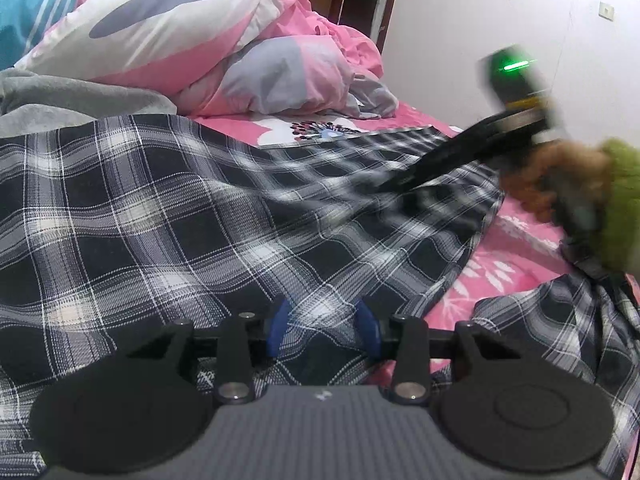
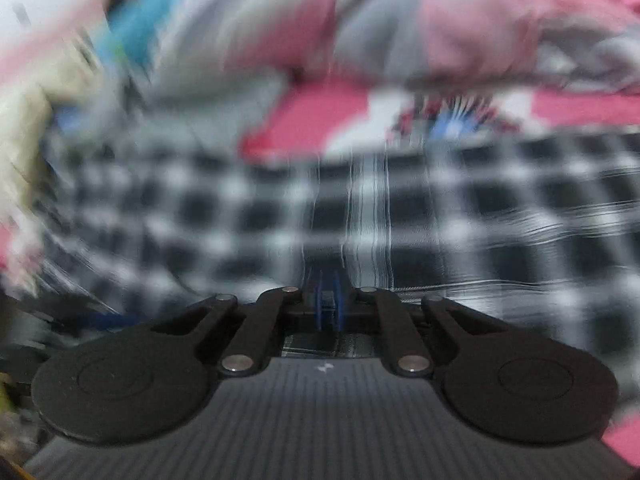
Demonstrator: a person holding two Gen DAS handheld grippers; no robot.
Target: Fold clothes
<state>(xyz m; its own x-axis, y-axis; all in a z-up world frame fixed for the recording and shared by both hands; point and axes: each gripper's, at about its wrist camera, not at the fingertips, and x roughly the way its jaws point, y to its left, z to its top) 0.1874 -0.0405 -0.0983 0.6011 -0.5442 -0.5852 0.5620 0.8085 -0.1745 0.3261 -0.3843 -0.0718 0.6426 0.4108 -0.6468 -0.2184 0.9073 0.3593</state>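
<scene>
My left gripper [image 1: 325, 330] has its 2 blue fingers parted, plaid cloth bunched between them. My right gripper [image 2: 328, 312] is pinched on the black-and-white plaid cotton shirt [image 1: 168, 216], which is spread over the pink floral bedsheet [image 1: 516, 248]. I judge a fold is underway; next, carry the held edge across evenly.

A black-and-white plaid garment [image 1: 160, 216] is spread, rumpled, ahead of the left fingers [image 1: 280, 328] (cloth bunched between them) and is pinched between the right fingers [image 2: 318, 304].
</scene>
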